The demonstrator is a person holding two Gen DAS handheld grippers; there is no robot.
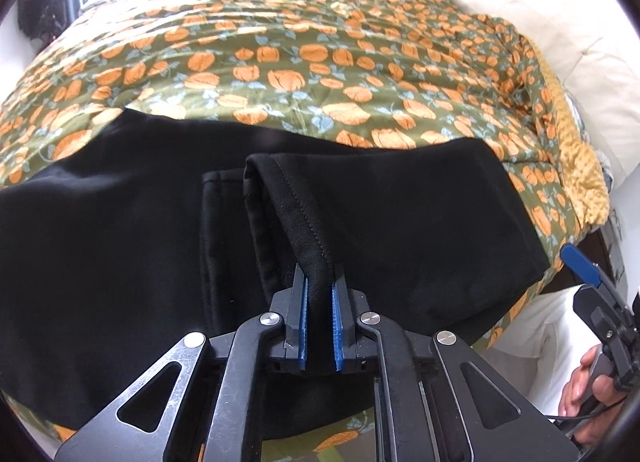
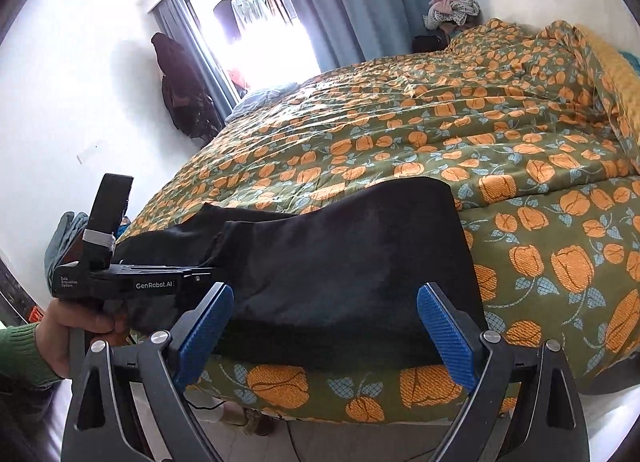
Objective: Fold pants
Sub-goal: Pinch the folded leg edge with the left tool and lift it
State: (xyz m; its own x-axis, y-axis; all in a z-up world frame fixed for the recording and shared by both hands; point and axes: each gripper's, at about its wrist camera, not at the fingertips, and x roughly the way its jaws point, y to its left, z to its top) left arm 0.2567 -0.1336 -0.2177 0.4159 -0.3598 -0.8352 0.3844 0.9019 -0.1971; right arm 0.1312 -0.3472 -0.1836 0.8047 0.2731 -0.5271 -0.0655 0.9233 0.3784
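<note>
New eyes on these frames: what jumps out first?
The pumpkin-print quilt fills the bed. Black pants lie across its near edge. The left gripper is shut on a stitched hem of them, while the right gripper stands open at the edge nearby.

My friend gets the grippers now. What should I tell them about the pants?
Left hand-held gripper: shut on a stitched hem of the black pants, pinched between the blue pads.
Right hand-held gripper: open, holding nothing, its fingers either side of the pants' near edge.
Pants: lying on the pumpkin-print quilt at the bed's near edge, seemingly folded partway already.
Left to do: probably grab with the right too, carry the fold over, smooth it flat.
</note>
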